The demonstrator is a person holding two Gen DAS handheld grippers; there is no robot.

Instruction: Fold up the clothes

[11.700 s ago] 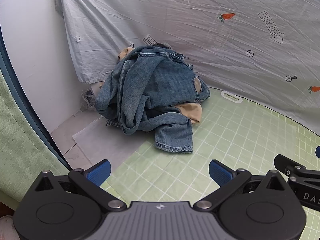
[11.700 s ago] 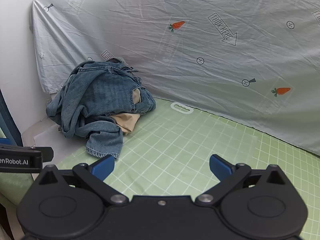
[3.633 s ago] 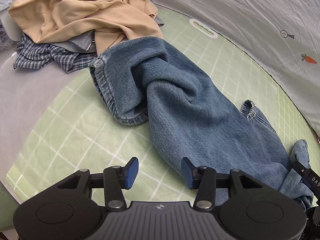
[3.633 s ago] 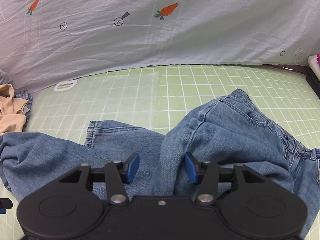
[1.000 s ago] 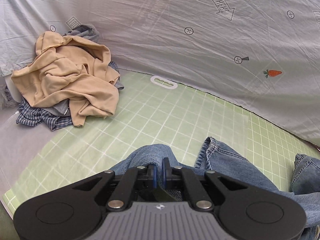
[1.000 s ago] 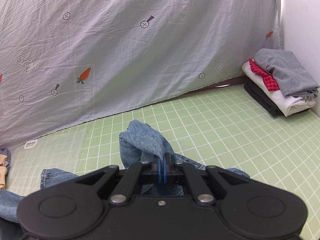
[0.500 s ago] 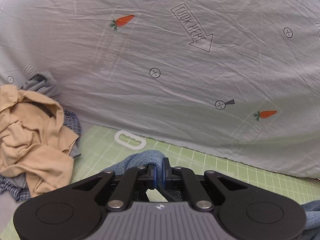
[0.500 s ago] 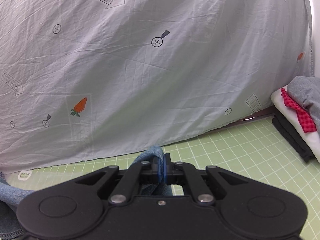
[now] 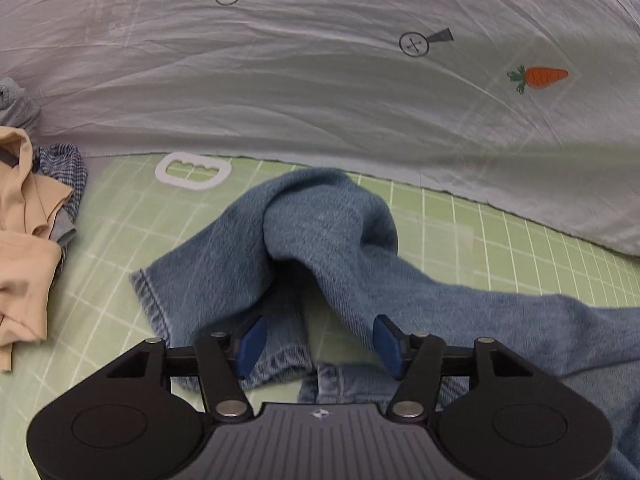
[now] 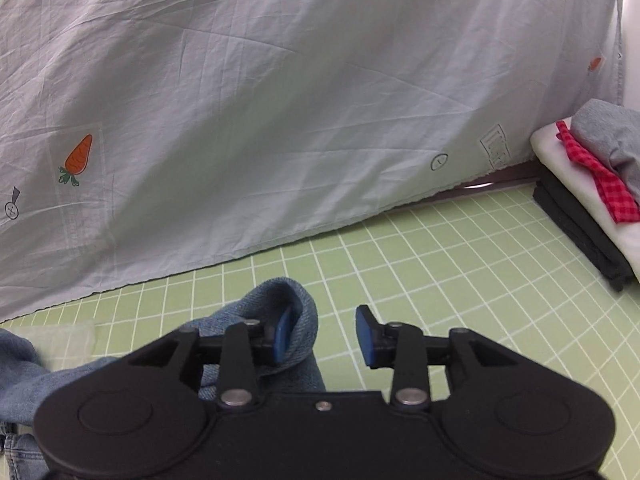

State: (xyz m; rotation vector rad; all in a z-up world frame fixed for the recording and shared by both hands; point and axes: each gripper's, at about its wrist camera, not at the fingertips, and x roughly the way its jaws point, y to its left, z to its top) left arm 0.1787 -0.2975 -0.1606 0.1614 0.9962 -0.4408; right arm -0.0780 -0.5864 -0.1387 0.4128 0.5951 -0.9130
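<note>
Left claw (image 9: 318,346) spread wide, gripping nothing, low over the jeans (image 9: 320,240). Jeans lay on the green grid mat (image 9: 120,240), a humped fold of 1 leg at 12 o'clock from the claw, hem at 9 o'clock. Heap of unfolded clothes (image 9: 24,240) at 9 o'clock on the mat's edge. Right claw (image 10: 323,334) also spread, denim fold (image 10: 288,300) draped against its left pad, not pinched. Folded stack (image 10: 592,184) at 2 o'clock, beside the printed sheet (image 10: 280,120).
</note>
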